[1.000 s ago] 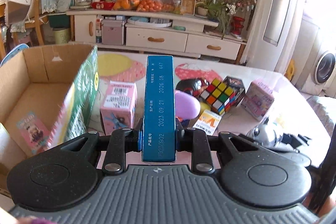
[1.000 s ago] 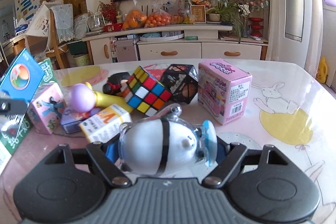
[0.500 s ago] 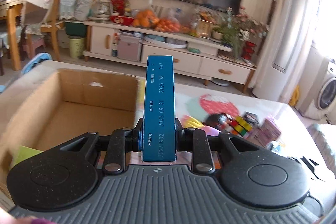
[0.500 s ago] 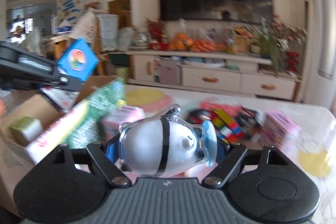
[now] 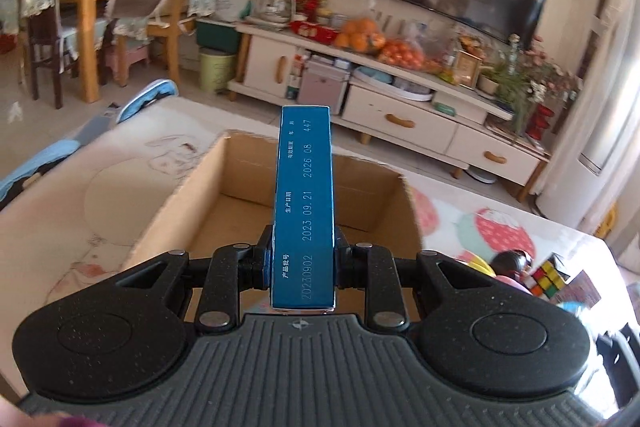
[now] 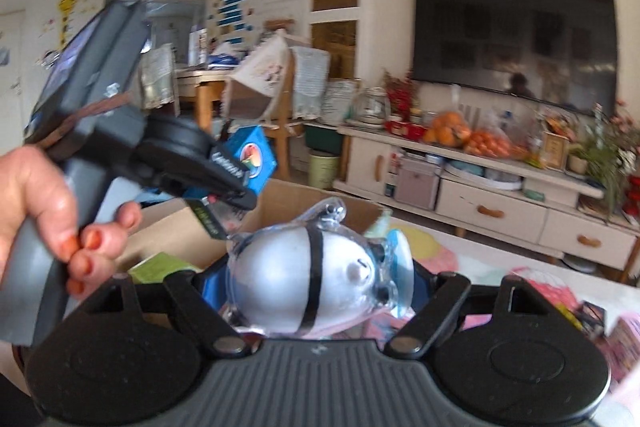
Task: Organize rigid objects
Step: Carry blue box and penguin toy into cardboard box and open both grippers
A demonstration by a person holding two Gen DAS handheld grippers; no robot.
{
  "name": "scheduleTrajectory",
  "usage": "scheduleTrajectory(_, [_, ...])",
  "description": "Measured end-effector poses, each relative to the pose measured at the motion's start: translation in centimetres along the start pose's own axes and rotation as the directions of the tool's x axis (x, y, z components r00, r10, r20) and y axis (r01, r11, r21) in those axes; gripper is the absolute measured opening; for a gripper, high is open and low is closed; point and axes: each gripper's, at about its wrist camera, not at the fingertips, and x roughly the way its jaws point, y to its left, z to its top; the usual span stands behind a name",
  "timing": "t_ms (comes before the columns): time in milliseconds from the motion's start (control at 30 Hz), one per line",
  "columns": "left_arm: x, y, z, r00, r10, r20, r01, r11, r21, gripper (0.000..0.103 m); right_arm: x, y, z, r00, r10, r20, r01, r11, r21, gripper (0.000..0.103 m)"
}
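the left gripper (image 5: 303, 263) is clamped on a narrow blue box (image 5: 305, 203), held edge-up with printed dates along its top face, and it hangs over the open cardboard box (image 5: 406, 211) sitting on the bench (image 5: 80, 211). from the right wrist view, the same left gripper (image 6: 230, 187) shows up at the left, gripped by the person's left hand (image 6: 44, 203) (orange-painted nails), with the blue box (image 6: 252, 157) poking out above the cardboard box (image 6: 296, 197). the right gripper (image 6: 316, 283) is clenched around a clear round toy (image 6: 312, 279) with a white body and a black band, held above the bench near the cardboard box. a rubik's cube (image 5: 548, 279) lies on the bench at the right.
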Motion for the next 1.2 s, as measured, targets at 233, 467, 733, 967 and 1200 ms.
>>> scheduleTrajectory(233, [0.9,0.3,0.3,0.999,0.015,-0.036,-0.015,1.0,-0.013,0.03,2.2,2.2,-0.6,0.997,0.066,-0.03,-0.068,0.995,-0.067,0.082])
scheduleTrajectory(467, [1.0,0.6,-0.2,0.999,0.009,-0.049,-0.009,1.0,0.003,0.03,3.9,2.8,-0.9,0.995,0.076,-0.068,-0.081,0.994,-0.074,0.083])
scheduleTrajectory(733, [0.9,0.6,-0.5,0.997,0.024,-0.07,-0.024,1.0,0.002,0.033,4.8,3.3,-1.7,0.992,0.085,-0.088,-0.093,0.991,-0.099,0.088])
scheduleTrajectory(967, [1.1,0.3,-0.6,0.995,0.085,-0.054,-0.084,0.996,0.012,0.057,3.6,2.7,-1.6,0.995,0.077,-0.057,-0.081,0.995,-0.06,0.089])
scheduleTrajectory(1200, [0.2,0.2,-0.3,0.995,0.095,-0.01,-0.095,0.995,0.001,0.088,1.8,2.1,-2.1,1.0,0.03,-0.006,-0.031,0.999,-0.031,0.095])
